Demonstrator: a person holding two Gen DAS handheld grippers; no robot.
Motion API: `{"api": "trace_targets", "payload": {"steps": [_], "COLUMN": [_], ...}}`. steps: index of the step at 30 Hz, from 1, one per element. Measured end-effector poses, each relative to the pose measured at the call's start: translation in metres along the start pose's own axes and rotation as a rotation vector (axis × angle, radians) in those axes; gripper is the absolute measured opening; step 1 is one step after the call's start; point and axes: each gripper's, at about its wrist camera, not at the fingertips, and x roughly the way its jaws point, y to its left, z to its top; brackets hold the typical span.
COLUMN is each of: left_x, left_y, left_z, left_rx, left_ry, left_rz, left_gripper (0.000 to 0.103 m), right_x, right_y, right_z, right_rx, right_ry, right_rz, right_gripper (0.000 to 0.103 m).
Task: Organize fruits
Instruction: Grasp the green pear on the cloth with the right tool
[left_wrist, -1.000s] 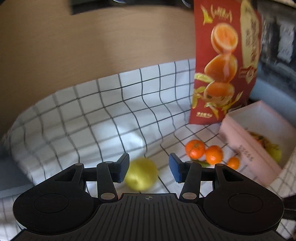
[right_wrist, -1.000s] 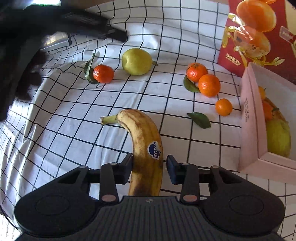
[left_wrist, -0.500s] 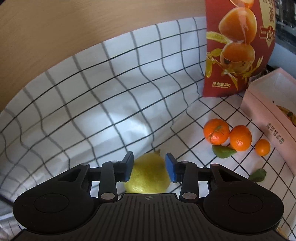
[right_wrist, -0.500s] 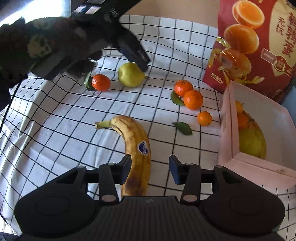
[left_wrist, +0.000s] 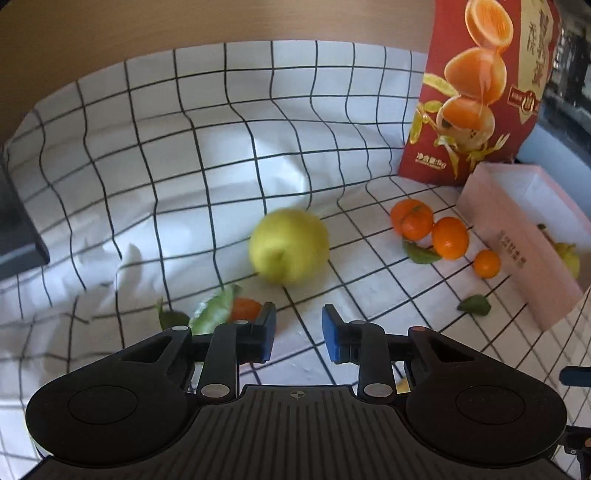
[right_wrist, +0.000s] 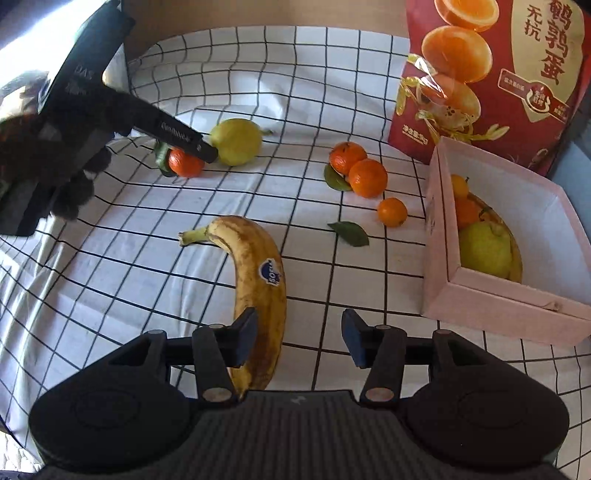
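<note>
Right gripper (right_wrist: 298, 341), banana (right_wrist: 255, 291) stem pointing away

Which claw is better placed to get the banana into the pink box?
Right. The right claw is open, low over the banana, whose end lies between its jaws, with the pink box just beside. The left claw sits far off by the yellow-green fruit.

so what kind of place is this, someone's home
Probably a home table: a checked tablecloth with loose fruit such as a banana, a pink box part-filled with fruit, and a red snack bag behind.
</note>
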Motion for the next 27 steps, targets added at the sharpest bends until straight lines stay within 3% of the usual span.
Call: {"api": "trace_targets", "payload": {"steps": [4,7,10,12,19,22,27], "left_x": [-0.018,-0.044,-0.063,-0.069,-0.089,-0.097,-0.1], "left_y": [-0.004,-0.007,-0.009,-0.012,-0.014,-0.009,-0.003], "left_z": [-0.01,-0.03,-0.059,-0.076,-0.11,-0.112,-0.111], "left_rx": [-0.043,-0.167,-0.325,-0.378,-0.429,-0.434,-0.442], "left_ry": [-0.022,-0.034,-0.01,0.025,0.056,0.046,0.034], "left_rz": [-0.002,-0.033,-0.084,-0.103,-0.032,0.0,0.027], "left_gripper": [0.032,0.032,0.032,0.032,0.032,0.032,0.032], "right_x": [-0.003,0.004,0.025,0.049,0.149,0.177,0.194], "right_y": [-0.004,-0.01,-0.026,-0.032,-0.023,-0.017,-0.001], "right_z": [0.026,0.062,0.101,0.127,0.188,0.194,0.197], "right_rx": [0.079,0.175,0.307,0.373,0.462,0.447,0.429], "right_ry": [-0.017,-0.036,-0.025,-0.009,0.093,0.124,0.176], "right_rz": [0.075,0.146,0.256,0.309,0.279,0.245,0.32], "right_gripper": [0.053,0.063,0.064,0.064,0.064,0.064,0.064]}}
